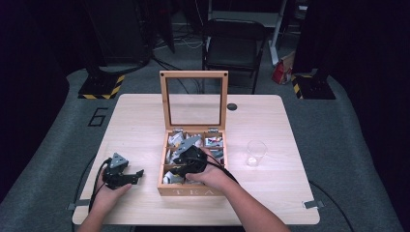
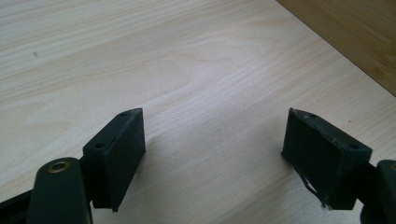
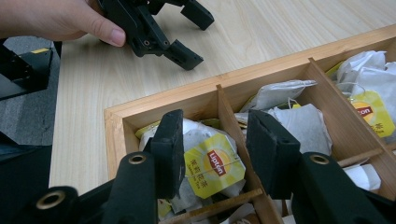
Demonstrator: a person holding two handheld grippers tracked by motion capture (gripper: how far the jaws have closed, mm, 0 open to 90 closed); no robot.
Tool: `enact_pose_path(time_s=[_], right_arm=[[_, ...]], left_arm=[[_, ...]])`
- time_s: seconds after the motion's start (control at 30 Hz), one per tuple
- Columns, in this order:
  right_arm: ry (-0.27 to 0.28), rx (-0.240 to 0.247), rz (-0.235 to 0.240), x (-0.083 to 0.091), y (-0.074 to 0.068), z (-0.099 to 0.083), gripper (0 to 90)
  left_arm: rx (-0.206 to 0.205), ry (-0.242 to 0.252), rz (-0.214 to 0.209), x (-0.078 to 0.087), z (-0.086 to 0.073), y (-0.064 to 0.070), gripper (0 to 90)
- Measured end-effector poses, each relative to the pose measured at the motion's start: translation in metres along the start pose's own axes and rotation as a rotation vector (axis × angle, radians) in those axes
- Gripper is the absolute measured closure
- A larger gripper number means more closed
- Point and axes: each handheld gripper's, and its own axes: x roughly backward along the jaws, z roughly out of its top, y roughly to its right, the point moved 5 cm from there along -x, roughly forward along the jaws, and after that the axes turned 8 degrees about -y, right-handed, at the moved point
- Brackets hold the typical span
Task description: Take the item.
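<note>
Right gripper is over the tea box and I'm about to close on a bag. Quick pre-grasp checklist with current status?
1. Tea box lid up, compartments reachable: ok.
2. Right gripper open over the box: ok.
3. A single yellow-tagged tea bag between the jaws: ok, though a divider sits close to one jaw.
4. Jaws low enough to pinch the bag: cannot tell.
5. Left gripper open, resting on the table beside the box: ok.
6. Glass clear of the right arm: ok.
</note>
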Motion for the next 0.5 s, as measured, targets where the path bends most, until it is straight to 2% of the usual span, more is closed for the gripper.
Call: enact_pose_path(time_s=[0.23,0.27,0.5], right_arm=[[-0.015,-0.008,0.014,-0.0023,0.0002,-0.0012,56.9],[-0.024,-0.012,0.027,-0.0015,-0.0003,-0.0020,57.7],[-0.032,-0.002,0.051,0.0012,-0.0014,-0.0042,60.8]], left_arm=[[0.000,0.000,0.000,0.0000,0.0000,0.0000,20.8],[0.000,0.000,0.000,0.0000,0.0000,0.0000,20.7],[0.001,0.000,-0.002,-0.0001,0.0000,0.0001,20.7]])
